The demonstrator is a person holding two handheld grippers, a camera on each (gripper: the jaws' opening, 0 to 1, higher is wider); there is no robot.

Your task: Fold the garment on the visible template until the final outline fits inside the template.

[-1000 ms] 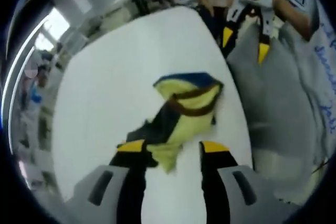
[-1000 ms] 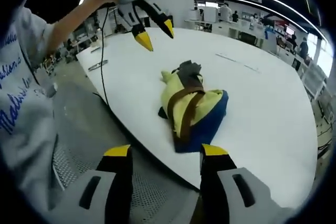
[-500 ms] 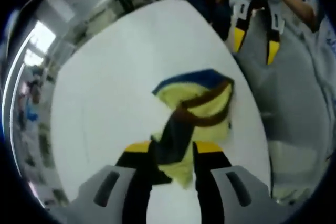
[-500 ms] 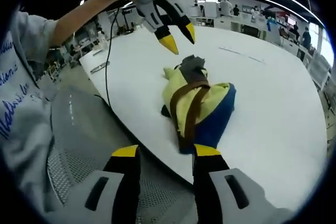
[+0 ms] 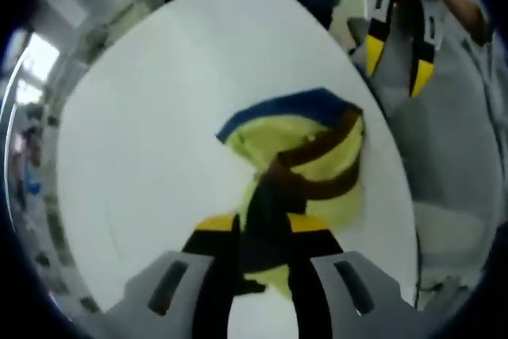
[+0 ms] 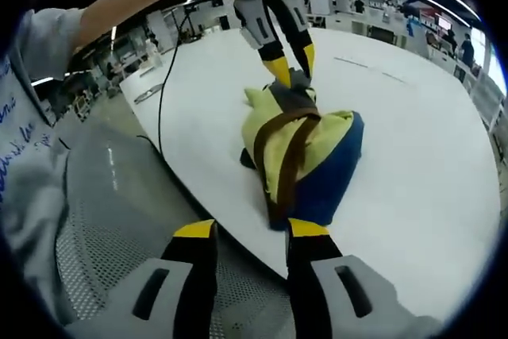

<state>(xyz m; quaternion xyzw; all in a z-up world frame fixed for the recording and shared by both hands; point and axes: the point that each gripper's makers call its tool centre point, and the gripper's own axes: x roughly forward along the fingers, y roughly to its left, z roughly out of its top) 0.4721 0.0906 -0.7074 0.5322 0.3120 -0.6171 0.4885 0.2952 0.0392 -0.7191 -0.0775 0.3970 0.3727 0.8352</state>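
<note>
A crumpled garment (image 5: 309, 136) in yellow, blue and dark cloth, with a brown band across it, lies on the white table (image 5: 143, 117) near its edge. My left gripper (image 5: 262, 224) has its jaws drawn in on the garment's dark end. From the right gripper view that left gripper (image 6: 292, 63) points down onto the far end of the garment (image 6: 329, 144), held by a bare arm. My right gripper (image 6: 251, 229) is open and hangs off the table's edge, short of the blue hem. From the left gripper view the right gripper (image 5: 398, 65) has nothing between its jaws.
A grey mesh chair (image 6: 103, 220) stands below the table edge (image 6: 206, 212) beside my right gripper. A black cable (image 6: 163, 93) runs over the table's left side. A person's grey printed sleeve (image 6: 20, 140) is at the left. Work benches fill the far background.
The left gripper came down onto the garment's dark end and its jaws closed in on it. The right gripper's jaws narrowed a little and moved closer to the table edge.
</note>
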